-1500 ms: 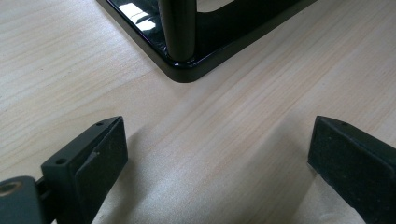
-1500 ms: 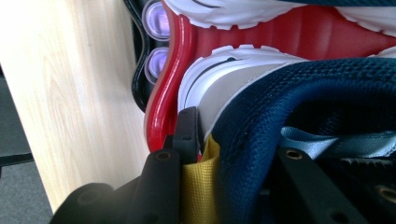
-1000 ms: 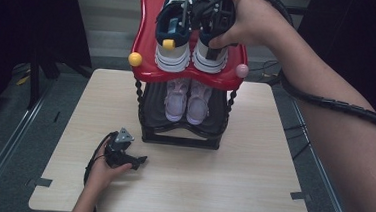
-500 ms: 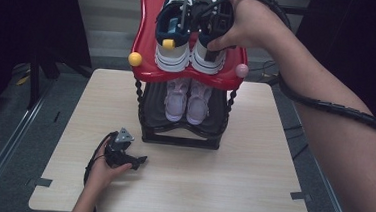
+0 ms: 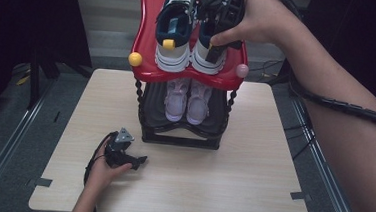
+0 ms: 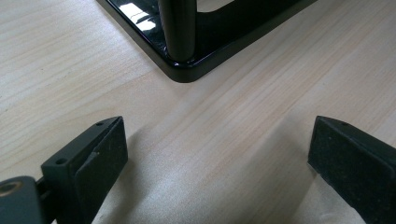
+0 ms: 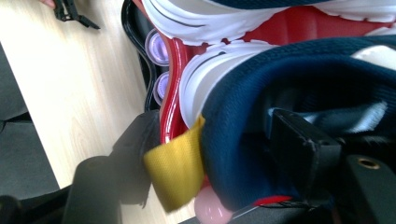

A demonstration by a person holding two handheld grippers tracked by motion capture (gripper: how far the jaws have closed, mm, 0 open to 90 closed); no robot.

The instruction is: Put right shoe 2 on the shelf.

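- the counter [image 5: 250, 190] carries a two-tier shoe rack [image 5: 184, 131]: a black lower shelf with a pink pair [image 5: 189, 101] on it, and a red top tray [image 5: 148, 38] where the navy-and-white sneakers sit side by side, heels toward you.
- the right sneaker [image 5: 209, 57] is the one you are working on. it stands on the red tray near the front rim, just beside its mate [image 5: 173, 40], with its yellow heel tab [image 7: 180, 165] hanging over the edge by the pink knob [image 5: 242, 70].
- your right tool [image 5: 222, 18] is at that sneaker's heel collar, one jaw inside the opening and one outside. its jaws have just been opening, and they now look parted around the collar, not clamped on it.
- risk: lift away at an angle and the inner jaw could catch the padded collar and drag the sneaker forward off the rim, since the heel already sits close to the edge.
- risk: a sideways pull could nudge the neighbouring sneaker or rock the tall rack.
- your left tool [image 5: 122, 154] rests on the counter beside the rack's black base corner [image 6: 182, 70], jaws wide with nothing between them. it cannot steady the rack from there.
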